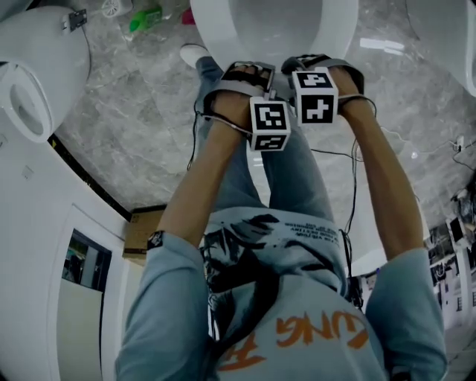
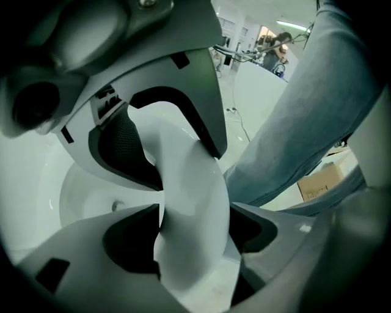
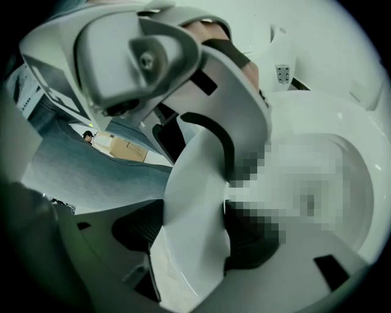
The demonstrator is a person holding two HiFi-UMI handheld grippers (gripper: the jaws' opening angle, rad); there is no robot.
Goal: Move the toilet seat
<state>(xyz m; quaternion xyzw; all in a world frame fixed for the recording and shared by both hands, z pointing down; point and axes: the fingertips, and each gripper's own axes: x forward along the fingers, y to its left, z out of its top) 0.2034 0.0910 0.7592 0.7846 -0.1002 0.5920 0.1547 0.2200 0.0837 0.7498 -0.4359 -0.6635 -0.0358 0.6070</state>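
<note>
The white toilet seat lies at the top middle of the head view, over the bowl. Both grippers reach down side by side to its front edge. My left gripper is shut on the seat's rim: in the left gripper view the dark pads press it from both sides. My right gripper also grips the front rim, one pad on each face. The bowl shows beyond the jaws.
The person's jeans legs and a white shoe stand right before the toilet. A second white toilet is at the left. A cardboard box, a green bottle and cables lie on the marble floor.
</note>
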